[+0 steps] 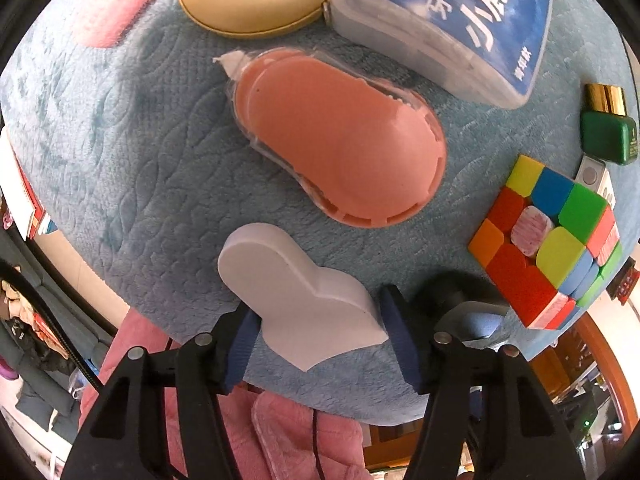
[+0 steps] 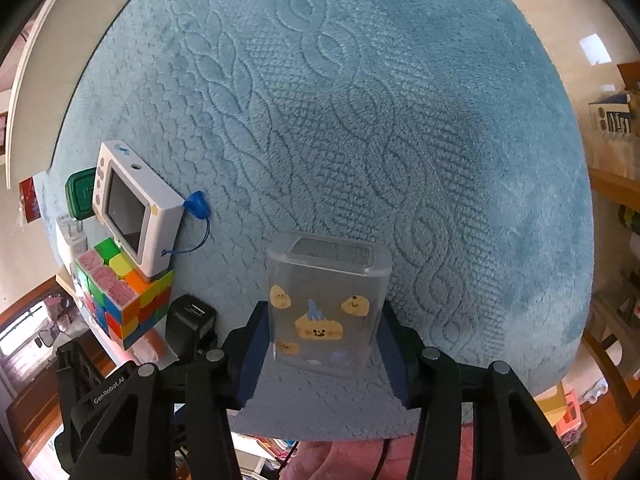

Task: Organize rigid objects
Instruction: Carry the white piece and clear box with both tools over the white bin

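left claw (image 1: 318, 332): closing in on the white heart block (image 1: 298, 300), blue pads sitting on both sides, both looking pressed onto it
white heart block: lying flat near the near edge of the blue blanket (image 1: 120, 140), pointed end facing the claw, round lobes facing away toward the pink case (image 1: 340, 140)
long way of block: running straight out from the claw, so gripping across the thin way
right claw (image 2: 324, 344): squeezing the clear box (image 2: 326, 308) with yellow stickers, pads touching both side walls
clear box: standing upright near the near edge of the blanket, well apart from the cube (image 2: 124, 300)
nearer hand: left for the heart, right for the box
next, likely: lifting straight up
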Motion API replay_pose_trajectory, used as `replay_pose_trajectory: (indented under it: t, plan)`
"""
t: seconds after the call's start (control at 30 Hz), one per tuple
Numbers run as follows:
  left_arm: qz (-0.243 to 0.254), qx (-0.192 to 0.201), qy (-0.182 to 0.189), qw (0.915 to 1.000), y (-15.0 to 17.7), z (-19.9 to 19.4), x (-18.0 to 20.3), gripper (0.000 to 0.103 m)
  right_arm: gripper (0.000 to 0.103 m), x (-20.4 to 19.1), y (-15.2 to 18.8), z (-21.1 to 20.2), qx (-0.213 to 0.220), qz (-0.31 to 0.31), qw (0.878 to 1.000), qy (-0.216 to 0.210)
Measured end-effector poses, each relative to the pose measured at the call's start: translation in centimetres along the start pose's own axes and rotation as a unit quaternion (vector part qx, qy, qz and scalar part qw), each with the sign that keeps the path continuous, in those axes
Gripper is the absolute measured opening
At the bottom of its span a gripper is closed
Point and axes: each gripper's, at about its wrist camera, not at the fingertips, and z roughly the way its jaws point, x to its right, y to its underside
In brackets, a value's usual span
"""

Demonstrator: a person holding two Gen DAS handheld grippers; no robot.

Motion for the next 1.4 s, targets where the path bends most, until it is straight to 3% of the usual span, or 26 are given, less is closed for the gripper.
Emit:
replay_pose_trajectory:
  t: [0.13,0.47,0.8,1.17,1.4]
  plan:
    - [0.01,-0.003,-0.027,0.9996,0.6,-0.1,0.6,0.063,0.051,0.3,1.2,-0.8,0.008,-0.013,1.0,-0.001]
    - [0.06,0.014,-0.012,0.998,4.3,-1.5,0.8,0.063,0.051,-1.5,4.0,-3.7,0.071,-0.079,0.994,0.006]
    - [0.122,0.058,-0.017,0.9907,8.2,-7.6,1.7,0.063,0.051,-4.8,6.6,-9.1,0.148,-0.163,0.975,-0.018]
    - [0.227,0.158,-0.023,0.9608,9.3,-16.4,4.6,0.063,0.051,-10.4,9.4,-15.4,0.28,-0.253,0.925,-0.033]
    - [0.302,0.255,-0.026,0.9183,10.3,-21.3,6.2,0.063,0.051,-12.8,9.4,-18.7,0.338,-0.266,0.902,-0.05]
